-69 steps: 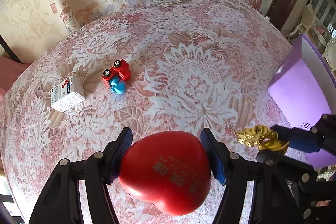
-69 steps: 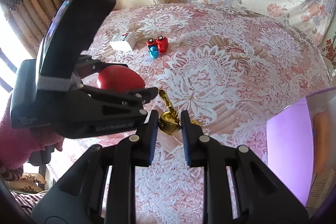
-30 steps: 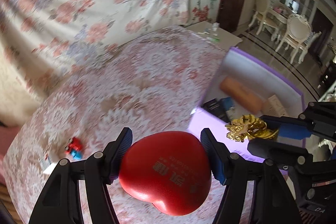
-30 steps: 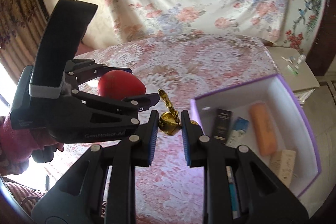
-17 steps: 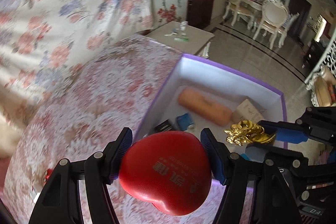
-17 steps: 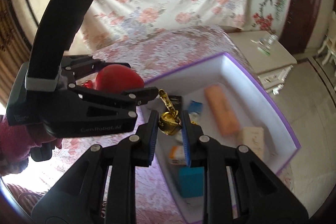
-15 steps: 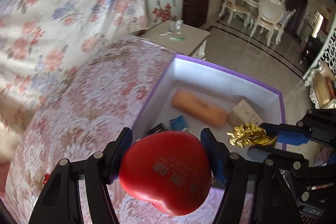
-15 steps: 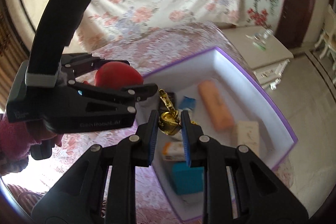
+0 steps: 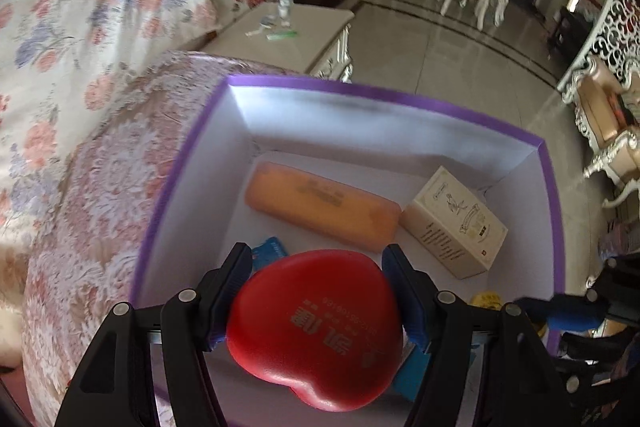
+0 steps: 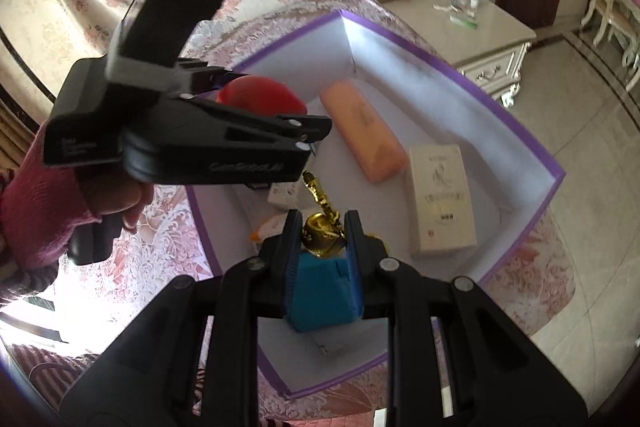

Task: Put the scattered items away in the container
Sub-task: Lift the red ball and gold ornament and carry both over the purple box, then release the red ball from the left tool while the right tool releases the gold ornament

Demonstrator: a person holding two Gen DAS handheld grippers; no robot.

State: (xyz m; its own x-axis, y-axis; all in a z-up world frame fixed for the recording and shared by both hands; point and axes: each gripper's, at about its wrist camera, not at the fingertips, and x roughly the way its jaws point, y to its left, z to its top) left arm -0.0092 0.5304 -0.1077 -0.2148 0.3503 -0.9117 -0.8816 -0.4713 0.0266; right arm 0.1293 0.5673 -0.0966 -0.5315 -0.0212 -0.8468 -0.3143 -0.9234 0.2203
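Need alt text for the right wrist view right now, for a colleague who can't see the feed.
The right gripper holds a gold trinket above the open purple box. To its left, the left gripper holds a red heart over the same box. Inside lie an orange case, a cream carton and a teal box.

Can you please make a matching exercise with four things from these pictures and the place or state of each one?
Things:
1. red heart
2. gold figurine
3. orange case
4. cream carton

Places or states:
A. lies in the purple box, beside the cream carton
B. held by the right tool
C. held by the left tool
D. lies in the box near its right wall

Pairs: 1-C, 2-B, 3-A, 4-D
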